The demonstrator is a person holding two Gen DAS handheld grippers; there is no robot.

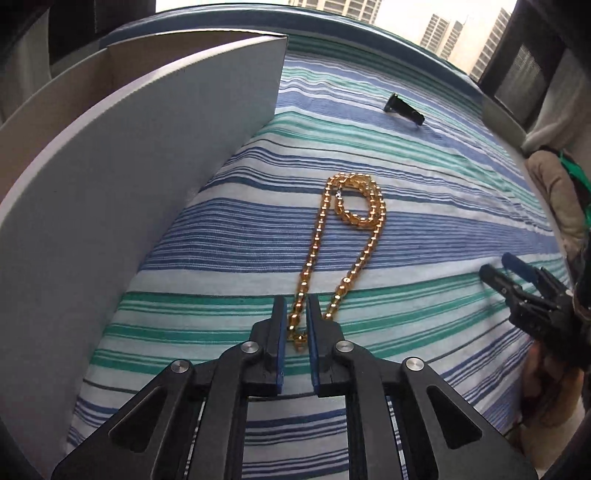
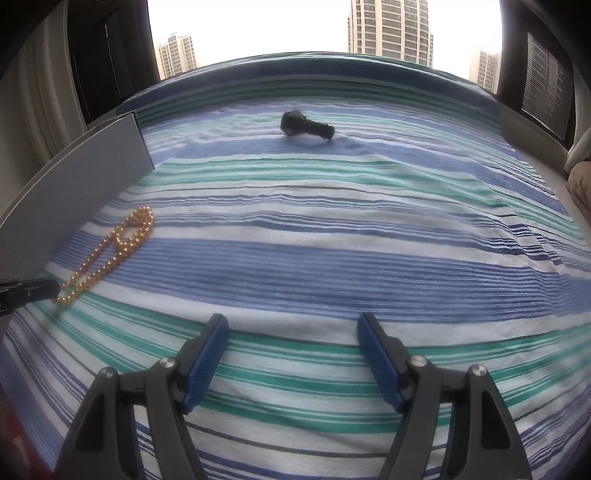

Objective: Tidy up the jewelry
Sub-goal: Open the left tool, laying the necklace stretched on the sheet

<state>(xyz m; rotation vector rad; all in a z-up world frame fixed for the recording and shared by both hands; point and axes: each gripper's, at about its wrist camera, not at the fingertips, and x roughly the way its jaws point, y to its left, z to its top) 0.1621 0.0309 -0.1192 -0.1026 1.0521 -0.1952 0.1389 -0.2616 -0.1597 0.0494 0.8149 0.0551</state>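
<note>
Fingers of the left gripper [image 1: 296, 321] stand close together with their blue pads [image 1: 282, 325] either side of the near end of a golden bead necklace [image 1: 345, 236]; a thin gap shows beside the beads, so whether the pads actually press them cannot be told. From there the necklace runs away across the striped bedspread [image 1: 443, 206] as two strands that meet in a small coiled loop at its far end. It lies flat on the bed, toward the left side, just beside the tall grey wall of an open cardboard box [image 1: 122, 177] that stands along the bed's left edge.

In the right wrist view, the right gripper [image 2: 291, 328] hangs low over the near part of the bed with its fingers wide apart, blue ribbed pads [image 2: 207, 354] facing each other and nothing between them. It sits well apart from the necklace [image 2: 110, 251], to that necklace's right, and the left gripper's tip [image 2: 29, 291] shows at the picture's left edge touching the necklace's near end.

Farther off, near the bed's far edge, a small black object [image 2: 306, 127] lies on its side on the stripes, well apart from everything else. Beyond the bed a window [image 2: 258, 29] shows pale sky and high-rise towers.
</note>
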